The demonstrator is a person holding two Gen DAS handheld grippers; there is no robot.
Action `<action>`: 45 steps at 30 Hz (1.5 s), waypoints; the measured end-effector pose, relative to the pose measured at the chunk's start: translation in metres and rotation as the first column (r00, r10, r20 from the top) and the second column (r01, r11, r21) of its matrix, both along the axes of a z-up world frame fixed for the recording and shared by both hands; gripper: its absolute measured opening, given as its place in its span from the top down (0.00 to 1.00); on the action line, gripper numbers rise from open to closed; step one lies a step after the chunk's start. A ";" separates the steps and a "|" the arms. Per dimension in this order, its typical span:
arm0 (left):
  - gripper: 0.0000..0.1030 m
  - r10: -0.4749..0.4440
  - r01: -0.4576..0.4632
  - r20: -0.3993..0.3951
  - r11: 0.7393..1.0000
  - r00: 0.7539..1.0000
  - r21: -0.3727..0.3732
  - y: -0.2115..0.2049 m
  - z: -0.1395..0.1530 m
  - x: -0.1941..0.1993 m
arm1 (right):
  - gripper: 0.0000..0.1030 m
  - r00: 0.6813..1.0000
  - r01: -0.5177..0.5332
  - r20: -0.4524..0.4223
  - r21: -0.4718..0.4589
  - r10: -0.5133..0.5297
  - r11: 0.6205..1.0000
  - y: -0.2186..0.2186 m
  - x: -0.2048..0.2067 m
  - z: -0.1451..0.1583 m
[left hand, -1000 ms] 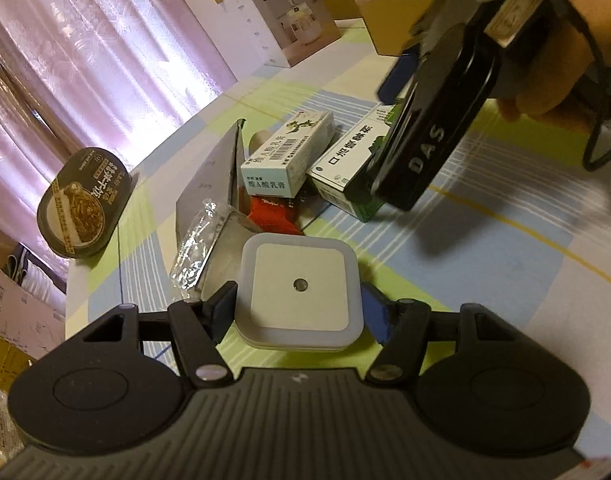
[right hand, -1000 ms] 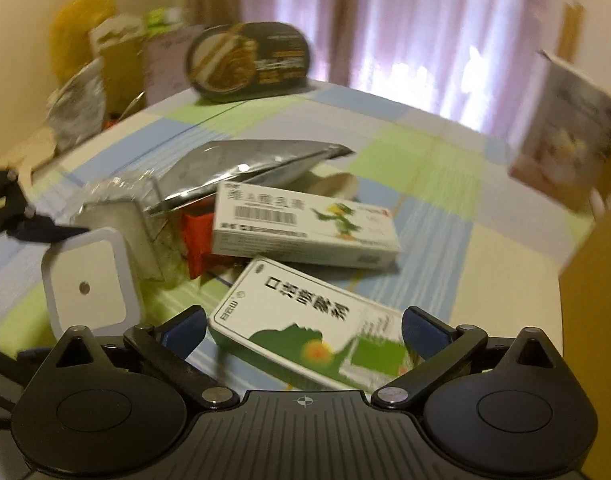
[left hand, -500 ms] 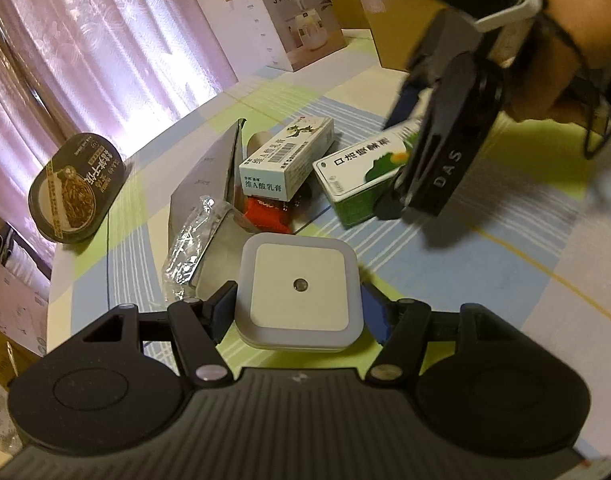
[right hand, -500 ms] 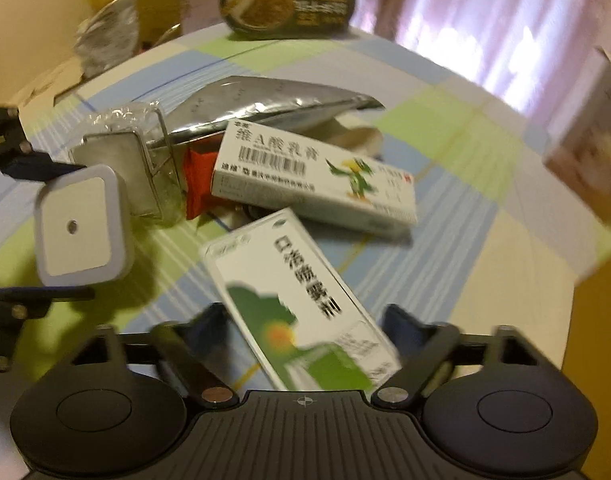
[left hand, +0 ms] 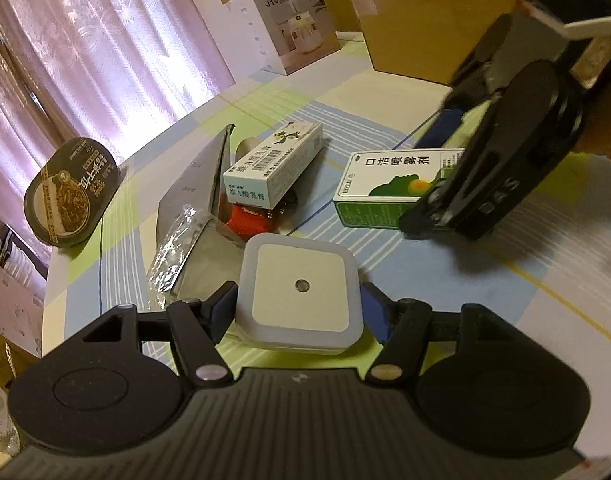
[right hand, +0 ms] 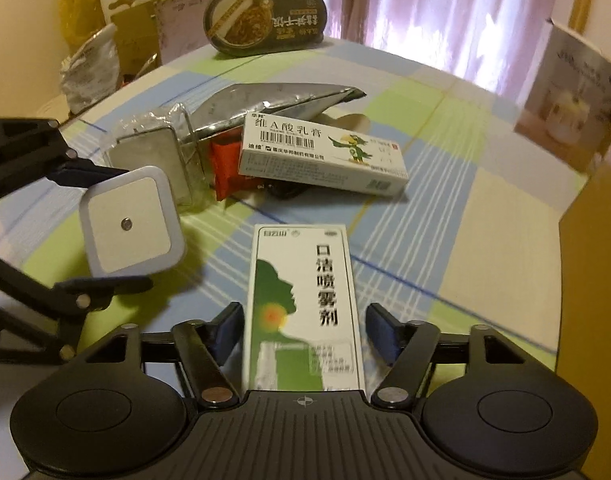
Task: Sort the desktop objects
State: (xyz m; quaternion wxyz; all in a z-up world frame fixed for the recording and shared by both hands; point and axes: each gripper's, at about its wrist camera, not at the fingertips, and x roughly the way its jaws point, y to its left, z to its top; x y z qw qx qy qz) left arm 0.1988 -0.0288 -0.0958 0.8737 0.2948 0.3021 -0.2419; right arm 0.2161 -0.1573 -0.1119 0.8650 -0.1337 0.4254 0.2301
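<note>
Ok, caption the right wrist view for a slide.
Right gripper fingers straddle the green-and-white spray box; left gripper holds a white square night light nearby.

A: What's between the right gripper (right hand: 303, 330) fingers?
B: A green-and-white box (right hand: 303, 300), lengthwise; contact unclear.
A: And left?
B: The left gripper (right hand: 105, 228) clamps a white square plug (right hand: 131, 220) above the tablecloth (right hand: 465, 240).

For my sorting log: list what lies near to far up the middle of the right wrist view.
Right gripper → green-and-white spray box → white ointment box → silver foil pouch → dark oval noodle tub.
</note>
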 end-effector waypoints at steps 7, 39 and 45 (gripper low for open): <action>0.40 -0.066 0.060 0.048 0.991 0.997 0.123 -0.015 -0.012 -0.007 | 0.48 0.998 0.056 -0.013 0.028 -0.055 0.998 -0.010 0.000 -0.006; 0.40 -0.318 0.257 0.152 0.911 0.936 0.323 -0.033 -0.027 -0.073 | 0.37 0.985 0.171 -0.031 0.073 -0.169 0.983 -0.045 -0.058 -0.001; 0.41 -0.271 0.231 0.118 0.932 0.955 0.278 -0.031 -0.020 -0.069 | 0.49 0.984 0.179 -0.017 0.069 -0.178 0.981 -0.045 -0.061 0.002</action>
